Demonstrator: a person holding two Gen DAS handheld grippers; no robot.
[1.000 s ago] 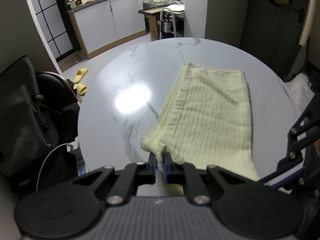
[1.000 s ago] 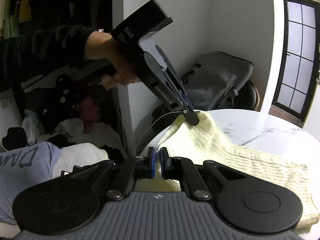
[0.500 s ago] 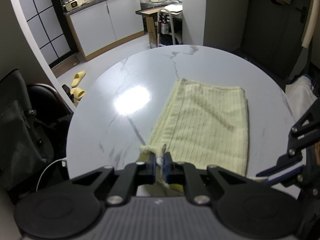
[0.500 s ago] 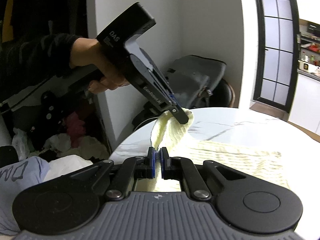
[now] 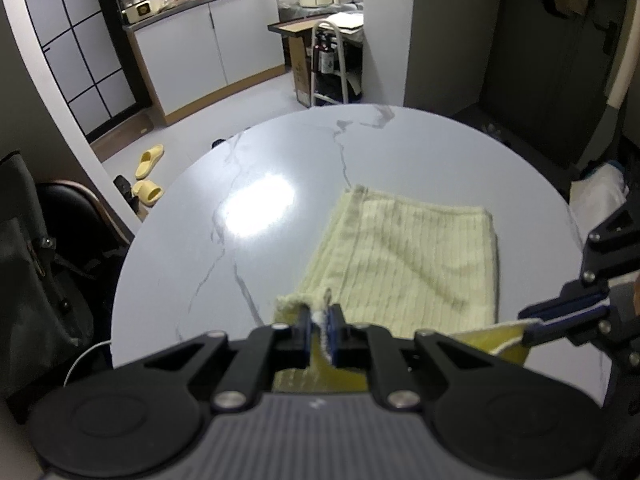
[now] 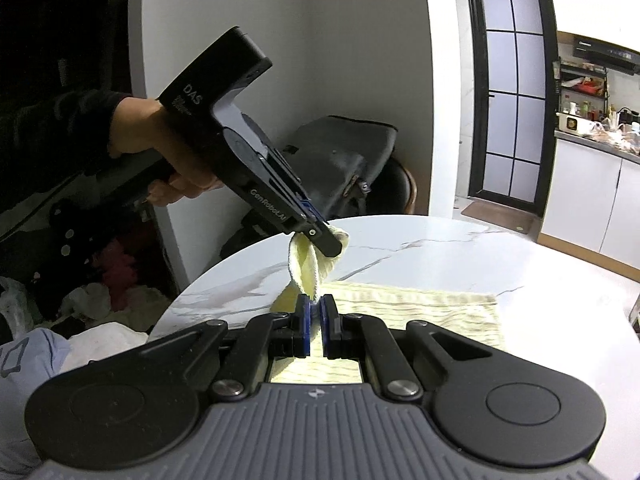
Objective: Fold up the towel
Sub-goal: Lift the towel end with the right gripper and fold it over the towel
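A pale yellow ribbed towel (image 5: pixel 404 260) lies on the round white marble table (image 5: pixel 280 160). Its near edge is lifted off the surface. My left gripper (image 5: pixel 321 318) is shut on one near corner of the towel. My right gripper (image 5: pixel 532 326), seen at the right of the left wrist view, is shut on the other near corner. In the right wrist view my right gripper (image 6: pixel 316 314) pinches the towel (image 6: pixel 420 308), and the left gripper (image 6: pixel 334 244) holds its corner a little above the table (image 6: pixel 480 252), gripped by a person's hand (image 6: pixel 168 160).
A dark bag on a chair (image 6: pixel 340 168) stands beside the table. Clothes are heaped on the floor (image 6: pixel 100 300) at the left. Yellow slippers (image 5: pixel 148 176) lie on the floor. White cabinets (image 5: pixel 208 48) and a cart (image 5: pixel 332 68) stand beyond the table.
Both grippers have carried the near edge of the towel forward over its flat part. The flat part showing on the table has become shorter.
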